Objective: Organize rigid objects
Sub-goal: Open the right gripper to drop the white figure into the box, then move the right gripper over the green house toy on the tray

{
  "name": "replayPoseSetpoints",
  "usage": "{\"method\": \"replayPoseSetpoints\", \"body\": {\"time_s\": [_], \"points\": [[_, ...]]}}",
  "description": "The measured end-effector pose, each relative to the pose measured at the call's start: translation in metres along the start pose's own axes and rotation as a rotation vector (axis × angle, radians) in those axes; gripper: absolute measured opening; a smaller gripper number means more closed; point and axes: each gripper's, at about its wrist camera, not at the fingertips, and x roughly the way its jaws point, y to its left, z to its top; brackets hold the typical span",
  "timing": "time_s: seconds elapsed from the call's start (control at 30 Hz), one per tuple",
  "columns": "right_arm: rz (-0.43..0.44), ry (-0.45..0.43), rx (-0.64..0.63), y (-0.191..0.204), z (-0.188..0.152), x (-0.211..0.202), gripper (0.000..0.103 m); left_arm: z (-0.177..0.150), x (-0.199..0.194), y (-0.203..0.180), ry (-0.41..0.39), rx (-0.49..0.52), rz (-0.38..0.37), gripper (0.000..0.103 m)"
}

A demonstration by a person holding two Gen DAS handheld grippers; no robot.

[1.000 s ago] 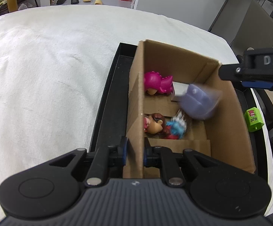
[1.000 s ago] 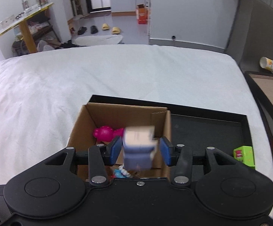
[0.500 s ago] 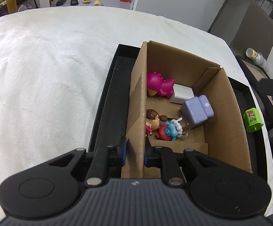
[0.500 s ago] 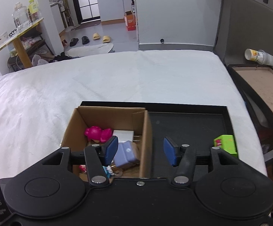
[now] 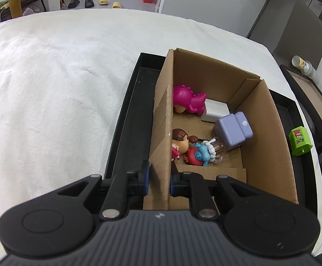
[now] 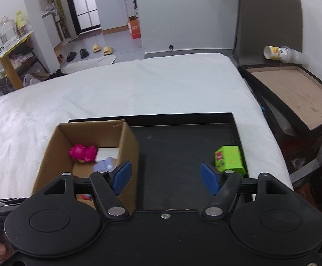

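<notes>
White bedspread, black tray [image 6: 183, 150]: green block [image 6: 228, 160] lies just ahead-right of right gripper [image 6: 165, 177], jaws just opening, empty. Left gripper [image 5: 158, 180] pinches cardboard box [image 5: 161, 133] wall, farther off.

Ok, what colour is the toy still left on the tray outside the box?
Bright green toy, with a red figure printed on one face; clearest in the right wrist view.

1. A white bed cover [image 5: 61, 84] is spread flat beneath everything.
2. Two pairs of slippers [image 6: 87, 52], black and yellow, are seen on the far floor.
3. A tipped paper cup [image 6: 276, 53] is noted on the side cabinet [image 6: 294, 93].
4. An orange carton [image 6: 134, 29] is seen by the wall.
</notes>
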Motion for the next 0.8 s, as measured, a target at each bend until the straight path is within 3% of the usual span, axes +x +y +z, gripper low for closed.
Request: {"method": "replayPoseSetpoints", "body": {"time_s": [0.5,0.8], "points": [[-0.03,-0.087,0.123,-0.061,-0.032,0.016,0.066,0.001,0.001,-0.001,-0.001,0.006,0.021,0.014],[-0.028,-0.112,0.235,-0.087,-0.046,0.041,0.059,0.001,0.001,-0.003,0.0,0.017,0.038,0.014]]}}
